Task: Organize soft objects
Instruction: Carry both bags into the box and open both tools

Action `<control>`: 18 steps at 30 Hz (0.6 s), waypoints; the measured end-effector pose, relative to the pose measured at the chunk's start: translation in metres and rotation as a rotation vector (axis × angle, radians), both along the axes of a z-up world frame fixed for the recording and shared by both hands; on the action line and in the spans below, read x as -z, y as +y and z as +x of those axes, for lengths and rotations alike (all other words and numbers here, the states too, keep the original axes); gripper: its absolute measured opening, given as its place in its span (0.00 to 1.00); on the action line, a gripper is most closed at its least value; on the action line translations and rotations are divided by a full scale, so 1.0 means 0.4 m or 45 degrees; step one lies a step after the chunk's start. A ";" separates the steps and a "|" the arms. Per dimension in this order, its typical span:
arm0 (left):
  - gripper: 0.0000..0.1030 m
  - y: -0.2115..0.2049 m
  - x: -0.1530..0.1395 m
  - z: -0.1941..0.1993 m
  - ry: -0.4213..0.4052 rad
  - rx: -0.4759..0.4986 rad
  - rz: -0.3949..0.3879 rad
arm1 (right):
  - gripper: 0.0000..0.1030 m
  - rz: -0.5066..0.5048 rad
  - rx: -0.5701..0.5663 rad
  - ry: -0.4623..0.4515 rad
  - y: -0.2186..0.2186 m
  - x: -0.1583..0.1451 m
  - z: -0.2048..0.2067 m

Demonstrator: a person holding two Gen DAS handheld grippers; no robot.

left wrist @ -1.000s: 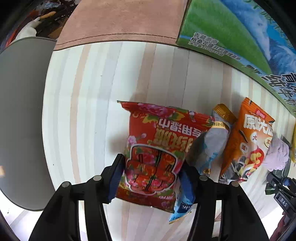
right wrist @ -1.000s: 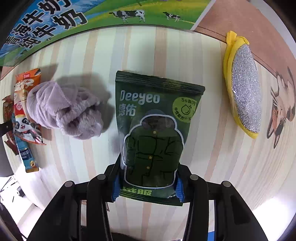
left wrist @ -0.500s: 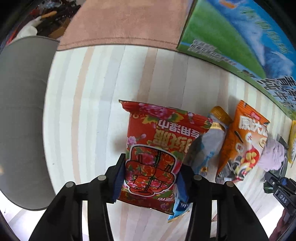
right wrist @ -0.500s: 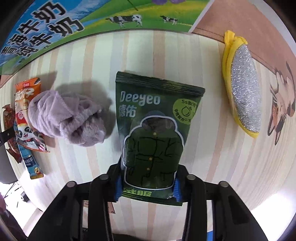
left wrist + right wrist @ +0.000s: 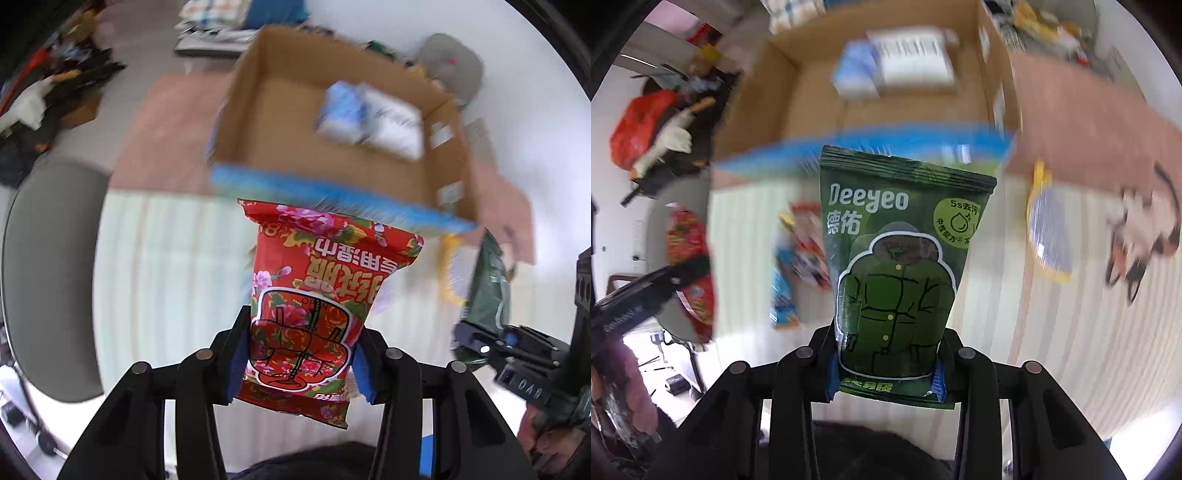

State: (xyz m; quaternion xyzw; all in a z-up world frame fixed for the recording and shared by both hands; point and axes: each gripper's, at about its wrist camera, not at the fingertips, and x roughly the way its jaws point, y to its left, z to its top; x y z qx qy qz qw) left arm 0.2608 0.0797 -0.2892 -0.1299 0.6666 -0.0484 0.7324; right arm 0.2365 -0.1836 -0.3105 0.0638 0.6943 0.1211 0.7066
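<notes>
My left gripper (image 5: 297, 354) is shut on a red flowered wipes pack (image 5: 325, 291) and holds it raised above the striped table, in front of an open cardboard box (image 5: 258, 110). My right gripper (image 5: 886, 363) is shut on a dark green Deeyeo wipes pack (image 5: 897, 251), also raised before the same box (image 5: 764, 96). The green pack and right gripper show at the right of the left wrist view (image 5: 491, 291). The red pack and left gripper show at the left of the right wrist view (image 5: 694, 280).
A blue and white pack (image 5: 369, 114) lies inside the box. Snack packets (image 5: 798, 258) and a yellow-rimmed silver scrubber (image 5: 1049, 236) lie on the striped table (image 5: 1071, 332). A grey chair (image 5: 44, 277) stands at the left. Clutter lies on the floor beyond.
Both grippers have lifted their packs off the table and tilted up, so the open cardboard box has come into view. The views are motion blurred.
</notes>
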 end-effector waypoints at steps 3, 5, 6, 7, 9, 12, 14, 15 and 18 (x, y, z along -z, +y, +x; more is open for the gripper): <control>0.43 -0.048 -0.025 0.127 -0.026 0.035 -0.005 | 0.38 -0.002 -0.012 -0.082 0.011 -0.077 0.088; 0.43 -0.069 -0.022 0.209 -0.022 0.059 0.026 | 0.38 -0.028 0.000 -0.112 0.019 -0.090 0.156; 0.43 -0.085 -0.026 0.243 -0.010 0.061 0.033 | 0.38 -0.048 -0.005 -0.115 0.029 -0.084 0.190; 0.43 -0.088 -0.012 0.291 0.013 0.064 0.048 | 0.38 -0.061 0.004 -0.112 0.035 -0.071 0.228; 0.43 -0.094 0.002 0.385 0.062 0.053 0.074 | 0.38 -0.087 0.004 -0.071 0.045 -0.027 0.299; 0.44 -0.088 0.058 0.509 0.124 0.024 0.127 | 0.38 -0.143 -0.001 -0.013 0.057 0.056 0.375; 0.44 -0.090 0.107 0.579 0.163 0.012 0.166 | 0.38 -0.184 -0.013 0.027 0.064 0.122 0.408; 0.44 -0.092 0.138 0.617 0.187 0.010 0.185 | 0.38 -0.198 -0.013 0.050 0.064 0.154 0.418; 0.44 -0.100 0.207 0.684 0.245 0.007 0.214 | 0.38 -0.221 -0.015 0.108 0.067 0.226 0.446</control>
